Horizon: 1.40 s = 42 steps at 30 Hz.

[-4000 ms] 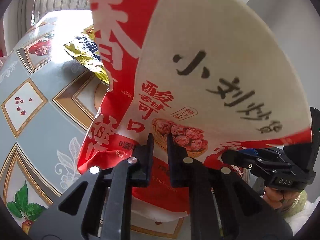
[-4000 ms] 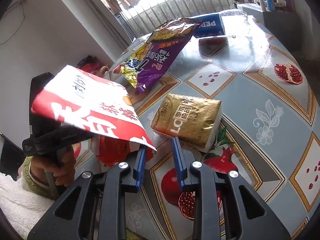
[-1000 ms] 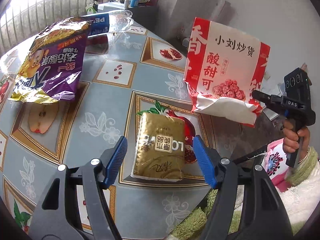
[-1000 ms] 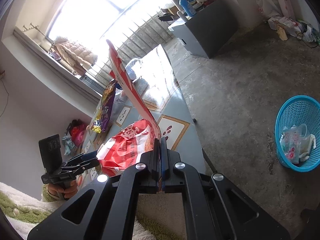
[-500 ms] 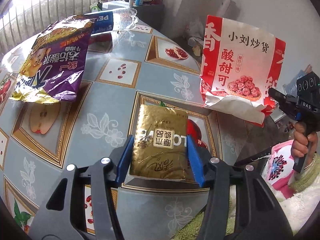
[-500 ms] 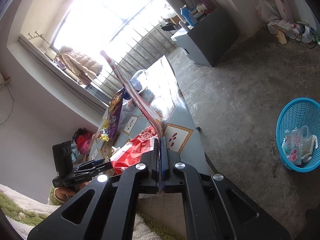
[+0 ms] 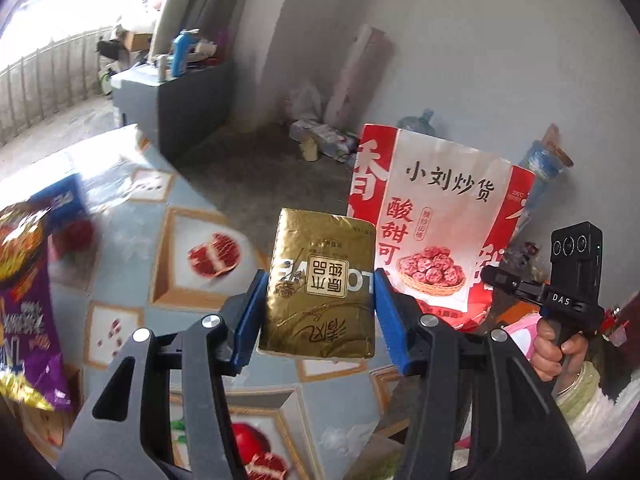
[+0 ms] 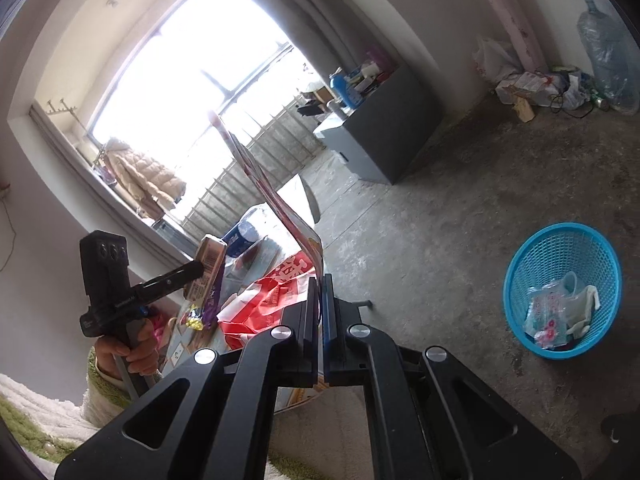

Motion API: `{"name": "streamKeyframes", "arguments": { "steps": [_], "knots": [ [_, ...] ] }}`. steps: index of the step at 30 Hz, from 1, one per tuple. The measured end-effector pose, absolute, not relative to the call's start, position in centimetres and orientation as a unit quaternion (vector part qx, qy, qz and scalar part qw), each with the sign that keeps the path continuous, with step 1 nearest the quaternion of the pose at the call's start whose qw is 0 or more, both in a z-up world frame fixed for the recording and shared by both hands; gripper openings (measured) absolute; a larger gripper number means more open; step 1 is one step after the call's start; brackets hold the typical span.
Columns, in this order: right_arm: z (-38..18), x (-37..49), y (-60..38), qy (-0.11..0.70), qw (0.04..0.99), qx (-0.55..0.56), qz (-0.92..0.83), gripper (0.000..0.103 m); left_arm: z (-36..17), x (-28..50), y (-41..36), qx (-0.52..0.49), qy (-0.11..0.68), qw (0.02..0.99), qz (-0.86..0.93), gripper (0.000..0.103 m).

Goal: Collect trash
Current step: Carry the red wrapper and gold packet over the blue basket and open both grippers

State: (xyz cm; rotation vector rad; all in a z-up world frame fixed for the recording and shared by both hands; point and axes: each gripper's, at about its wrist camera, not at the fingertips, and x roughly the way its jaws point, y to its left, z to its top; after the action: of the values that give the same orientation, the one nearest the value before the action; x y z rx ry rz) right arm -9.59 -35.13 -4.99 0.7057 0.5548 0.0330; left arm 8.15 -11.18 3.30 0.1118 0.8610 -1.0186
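Oilcloth printed with pomegranates and framed squares covers the worktop [image 7: 120, 240], which stands on a bare grey concrete floor [image 8: 460, 208]. Beyond the worktop a dark grey cabinet [image 8: 384, 136] carries bottles and clutter, with a barred bright window [image 8: 192, 64] to its side and a padded coat hanging there. Out on the floor, well apart from the worktop, a blue mesh basket [image 8: 524, 264] already contains some crumpled plastic wrappers.

Lifted clear above the worktop, the left hand-held gripper [image 7: 320, 312] has its blue pads pressed against both sides of a gold foil packet [image 7: 320, 292], held upright. Just beside that packet, off the worktop's edge, the right hand-held gripper [image 8: 321, 328] is clamped tight on the lower edge of a red-and-white snack bag [image 7: 436, 236], which stands up nearly edge-on in its own camera. A purple and yellow snack bag [image 7: 24, 312] lies on the worktop beyond the gold packet, next to what looks like a blue-labelled bottle [image 7: 60, 200], though it is blurred.
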Motion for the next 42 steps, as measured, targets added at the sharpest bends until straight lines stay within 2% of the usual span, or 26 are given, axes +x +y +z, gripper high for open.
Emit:
{"name": "streamKeyframes", "arguments": {
  "steps": [7,17,19,20,21,22,23,24,27,32,37,42],
  "knots": [
    [-5.8,-12.6,-39.0,0.271,0.893,0.345,-0.098,0.002,0.2,7.6,-24.9,0.117,0.444,0.703,-0.543,0.050],
    [-11.5,-13.5,-45.9,0.310,0.822,0.414,-0.240,0.002,-10.4,7.0,-41.6,0.194,0.526,0.608,-0.562,0.050],
    [-12.8,-13.3,-47.1,0.320,0.802,0.426,-0.270,0.005,-12.2,7.3,-43.8,0.199,0.532,0.604,-0.559,0.057],
    [-13.8,-13.1,-48.0,0.322,0.790,0.441,-0.279,0.007,-13.0,7.4,-44.8,0.199,0.537,0.602,-0.556,0.068],
    [-15.0,-12.9,-49.0,0.322,0.780,0.454,-0.285,0.008,-13.8,7.5,-45.7,0.197,0.540,0.605,-0.551,0.073],
    [-16.3,-12.6,-49.9,0.325,0.771,0.464,-0.292,0.018,-14.3,7.7,-46.4,0.192,0.540,0.610,-0.547,0.073],
    [-17.6,-12.2,-50.7,0.332,0.760,0.471,-0.302,0.035,-14.6,7.9,-47.0,0.188,0.542,0.613,-0.543,0.073],
    [-19.1,-11.9,-51.5,0.337,0.748,0.477,-0.314,0.040,-14.9,7.8,-47.1,0.182,0.545,0.614,-0.541,0.073],
    [-21.7,-11.5,-52.5,0.338,0.728,0.488,-0.343,0.041,-14.3,8.0,-46.3,0.159,0.546,0.616,-0.545,0.073],
    [-22.3,-12.0,-52.5,0.323,0.732,0.494,-0.339,0.041,-11.4,8.0,-44.5,0.157,0.502,0.640,-0.560,0.073],
    [-20.3,-12.2,-51.6,0.316,0.750,0.471,-0.340,0.042,-7.9,8.5,-42.0,0.133,0.480,0.659,-0.563,0.073],
    [-16.6,-11.0,-49.3,0.314,0.786,0.413,-0.337,0.051,-4.2,8.6,-37.9,0.109,0.457,0.681,-0.562,0.073]
  ]
}}
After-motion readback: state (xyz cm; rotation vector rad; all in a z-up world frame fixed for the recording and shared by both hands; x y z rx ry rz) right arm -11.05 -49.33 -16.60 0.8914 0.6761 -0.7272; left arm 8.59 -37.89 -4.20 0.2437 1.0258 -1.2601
